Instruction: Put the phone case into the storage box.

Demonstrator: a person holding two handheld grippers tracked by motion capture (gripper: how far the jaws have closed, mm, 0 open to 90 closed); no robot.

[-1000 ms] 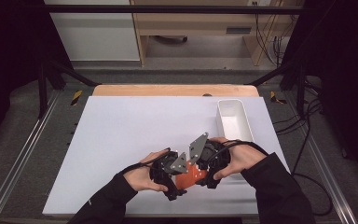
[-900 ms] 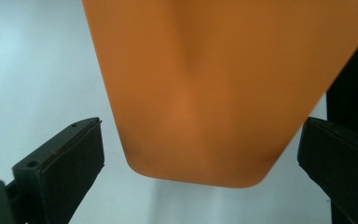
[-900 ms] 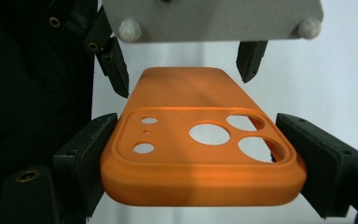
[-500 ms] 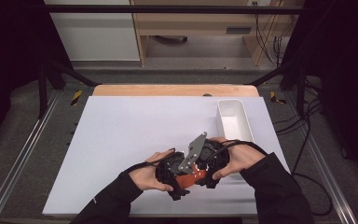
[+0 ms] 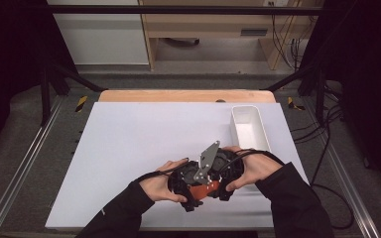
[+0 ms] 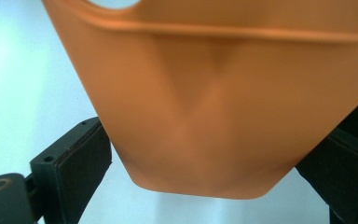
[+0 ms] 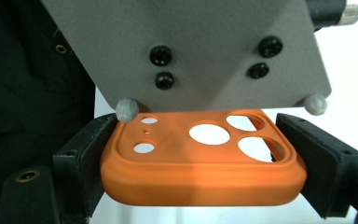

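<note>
Both tongs, left and right, clench the orange phone case between them.

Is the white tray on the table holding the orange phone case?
No, the orange phone case sits between the right gripper jaws, while the white tray stands apart.
</note>
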